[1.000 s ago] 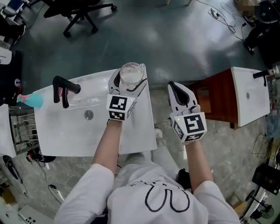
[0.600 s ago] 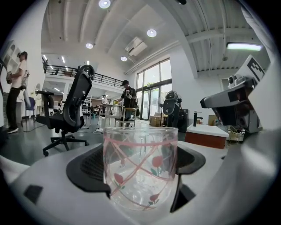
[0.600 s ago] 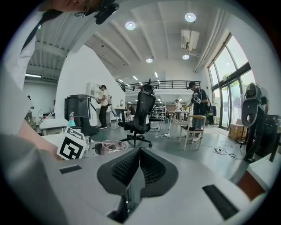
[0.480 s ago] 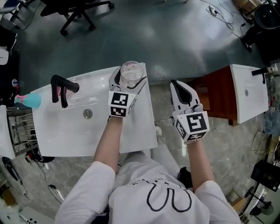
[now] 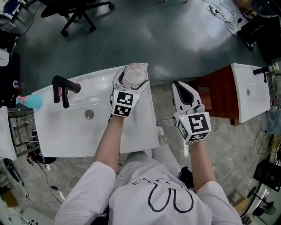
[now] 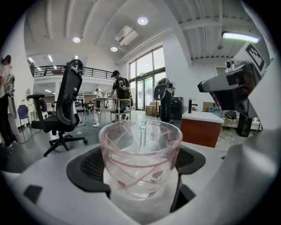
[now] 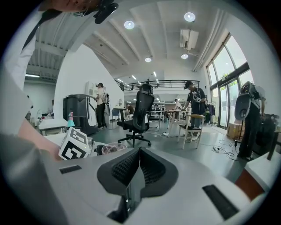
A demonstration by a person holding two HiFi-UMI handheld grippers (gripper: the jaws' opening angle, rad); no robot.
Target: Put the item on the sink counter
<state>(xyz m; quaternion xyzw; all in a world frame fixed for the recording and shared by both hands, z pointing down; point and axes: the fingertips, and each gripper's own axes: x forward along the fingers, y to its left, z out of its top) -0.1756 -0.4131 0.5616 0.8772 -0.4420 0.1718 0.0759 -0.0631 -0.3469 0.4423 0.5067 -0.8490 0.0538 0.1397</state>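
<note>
A clear glass cup (image 5: 135,75) with a pink leaf and cherry pattern stands upright between the black pads of my left gripper (image 5: 132,74), which is shut on its sides. The cup hangs at the far right corner of the white sink counter (image 5: 137,127). In the left gripper view the cup (image 6: 140,154) fills the middle, and its base is hidden by the gripper body. My right gripper (image 5: 178,85) is off the counter's right side, over the floor. Its ribbed pads (image 7: 127,169) are pressed together with nothing between them.
On the counter's left are a black faucet (image 5: 64,88) and the basin drain (image 5: 89,114). A teal bottle (image 5: 30,102) and a wire rack (image 5: 19,129) lie further left. A red-brown cabinet (image 5: 217,94) and a second white sink (image 5: 250,94) stand at the right. An office chair (image 5: 79,13) is beyond.
My left gripper has shifted slightly to the right with the glass cup in it, nearer the counter's far right corner. The right gripper has barely moved.
</note>
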